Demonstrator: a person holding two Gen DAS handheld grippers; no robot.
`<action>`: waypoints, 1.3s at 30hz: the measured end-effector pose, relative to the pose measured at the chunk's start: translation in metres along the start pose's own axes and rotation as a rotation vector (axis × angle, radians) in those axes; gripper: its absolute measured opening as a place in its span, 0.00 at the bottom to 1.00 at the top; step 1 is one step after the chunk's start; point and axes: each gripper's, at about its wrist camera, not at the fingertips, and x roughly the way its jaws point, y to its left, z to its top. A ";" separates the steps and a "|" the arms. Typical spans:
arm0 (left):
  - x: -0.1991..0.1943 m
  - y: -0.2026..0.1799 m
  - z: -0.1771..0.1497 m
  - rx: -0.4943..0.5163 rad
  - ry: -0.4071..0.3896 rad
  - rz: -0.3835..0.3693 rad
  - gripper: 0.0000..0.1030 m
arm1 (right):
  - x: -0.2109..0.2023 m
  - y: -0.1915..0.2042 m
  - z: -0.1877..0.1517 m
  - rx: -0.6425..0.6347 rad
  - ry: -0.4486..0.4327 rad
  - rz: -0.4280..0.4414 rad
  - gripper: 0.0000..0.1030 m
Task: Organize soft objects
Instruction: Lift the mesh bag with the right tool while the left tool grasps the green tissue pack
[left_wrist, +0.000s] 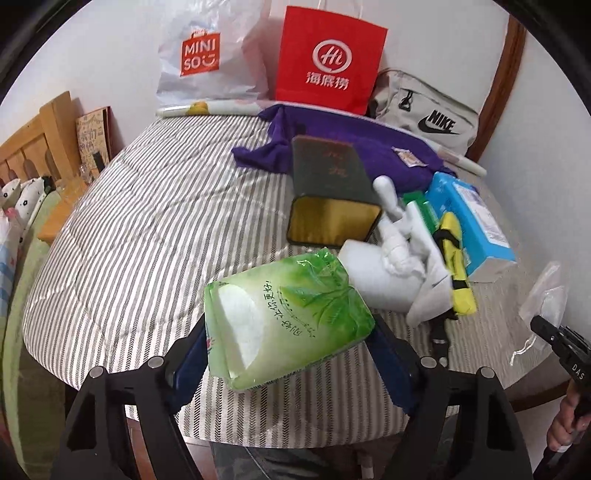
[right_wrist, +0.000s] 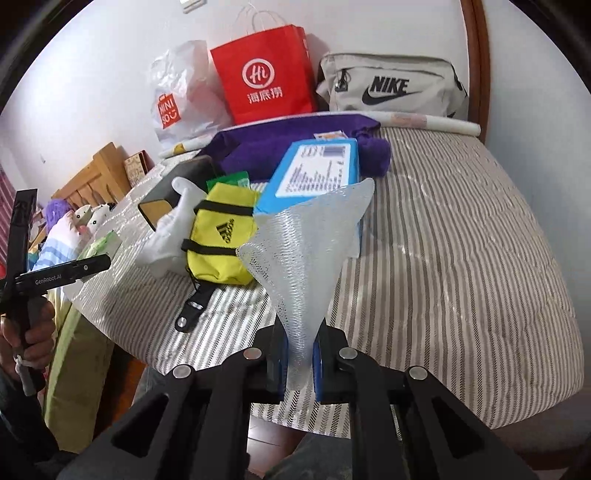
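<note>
Green tissue pack (left_wrist: 288, 317), yellow pouch (right_wrist: 221, 240) (black straps), grey-striped quilt (right_wrist: 461, 258).

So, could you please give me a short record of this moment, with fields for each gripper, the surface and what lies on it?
left gripper: shut on green tissue pack, held above the bed
right gripper: shut on clear plastic bag, held upright
surface: striped quilt
pile on quilt: yellow pouch, white glove, blue box, dark tin, purple towel
along the wall: red bag, white shopping bag, grey Nike bag
</note>
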 end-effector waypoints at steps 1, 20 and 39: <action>-0.002 -0.002 0.001 0.002 -0.004 -0.004 0.77 | -0.002 0.001 0.002 -0.007 -0.006 -0.001 0.10; -0.016 -0.027 0.059 0.070 -0.068 0.021 0.77 | -0.009 0.011 0.071 -0.090 -0.073 -0.007 0.10; 0.021 -0.020 0.132 0.037 -0.023 -0.041 0.77 | 0.025 0.017 0.160 -0.108 -0.089 0.005 0.10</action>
